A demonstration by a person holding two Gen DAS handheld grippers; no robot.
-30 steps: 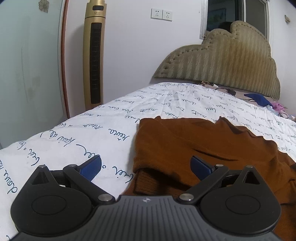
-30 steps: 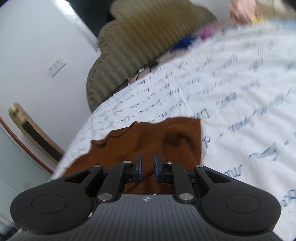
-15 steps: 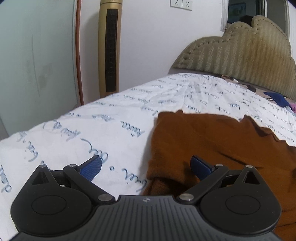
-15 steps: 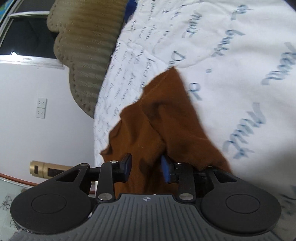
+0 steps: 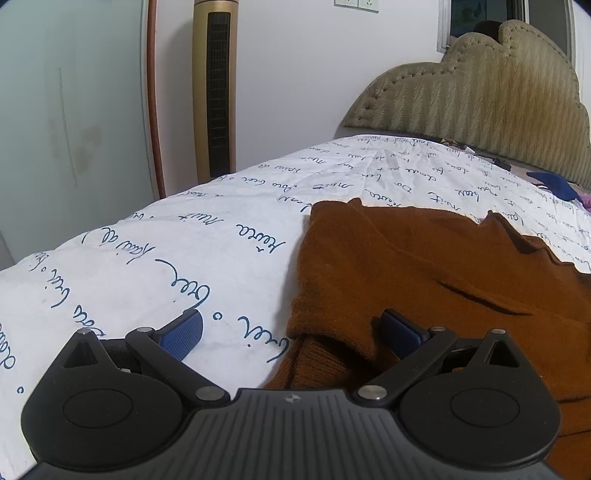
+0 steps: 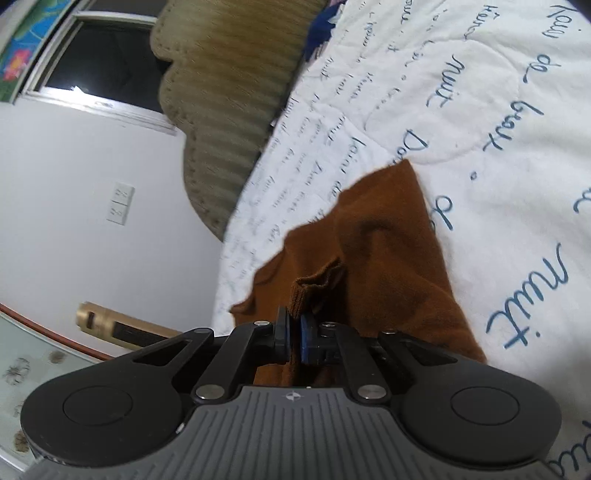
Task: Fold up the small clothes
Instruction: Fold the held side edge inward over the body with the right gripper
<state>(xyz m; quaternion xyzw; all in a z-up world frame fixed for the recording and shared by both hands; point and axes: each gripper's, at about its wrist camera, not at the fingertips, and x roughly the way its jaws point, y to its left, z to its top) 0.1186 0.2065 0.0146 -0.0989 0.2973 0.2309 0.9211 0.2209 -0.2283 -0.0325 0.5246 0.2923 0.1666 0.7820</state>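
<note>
Right gripper (image 6: 294, 334) rolled sideways, jaws closing on brown garment (image 6: 388, 266) cuff; left gripper (image 5: 291, 332) angled down, jaws wide, over garment edge on bed (image 5: 184, 258).

Dim indoor light, strong fisheye bending, right view's far edges blurred.

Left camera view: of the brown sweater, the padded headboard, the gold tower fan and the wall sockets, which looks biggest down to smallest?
1. Brown sweater, though it lies nearest the camera, which inflates it.
2. Padded headboard.
3. Gold tower fan, its top cut off.
4. Wall sockets, only partly in frame.
</note>
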